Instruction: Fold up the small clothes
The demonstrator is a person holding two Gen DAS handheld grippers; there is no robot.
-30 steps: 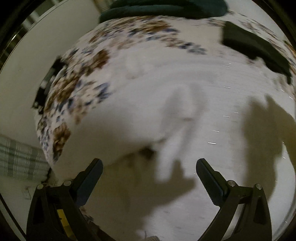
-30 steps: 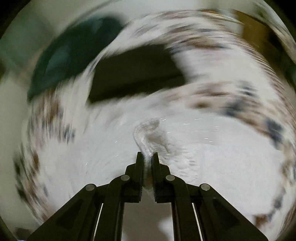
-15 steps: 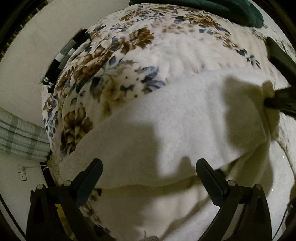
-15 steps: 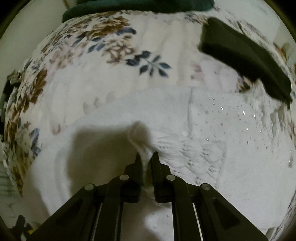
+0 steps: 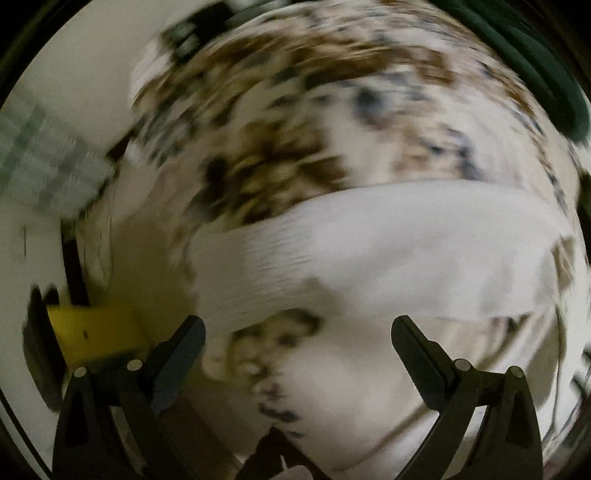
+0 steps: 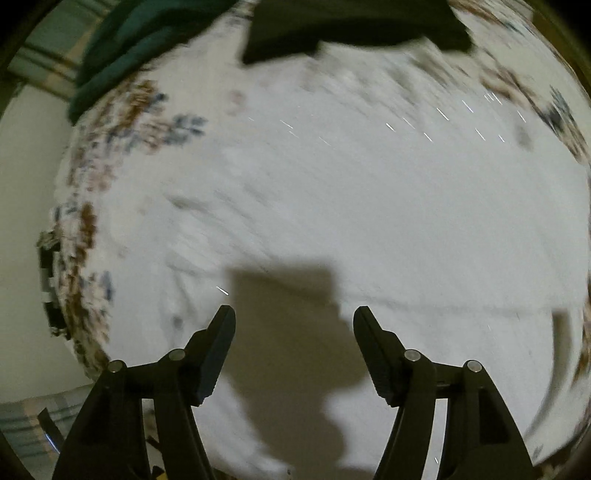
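Observation:
A white fuzzy garment (image 6: pixel 351 206) lies spread on the floral blanket (image 6: pixel 110 155) and fills most of the right wrist view; small sparkles dot its far part. My right gripper (image 6: pixel 294 321) is open and empty just above it. In the blurred left wrist view the garment (image 5: pixel 388 251) shows as a folded white band across the floral blanket (image 5: pixel 295 122). My left gripper (image 5: pixel 297 332) is open and empty near the garment's near edge.
A dark folded garment (image 6: pixel 351 26) and a teal garment (image 6: pixel 125 48) lie at the far side of the bed; the teal one also shows in the left wrist view (image 5: pixel 535 66). A yellow object (image 5: pixel 96 332) and a plaid fabric (image 5: pixel 48 162) are off the bed's left edge.
My right gripper has opened and let go of the white garment. The left gripper has swung left and down towards the bed's edge; both views are blurred by motion.

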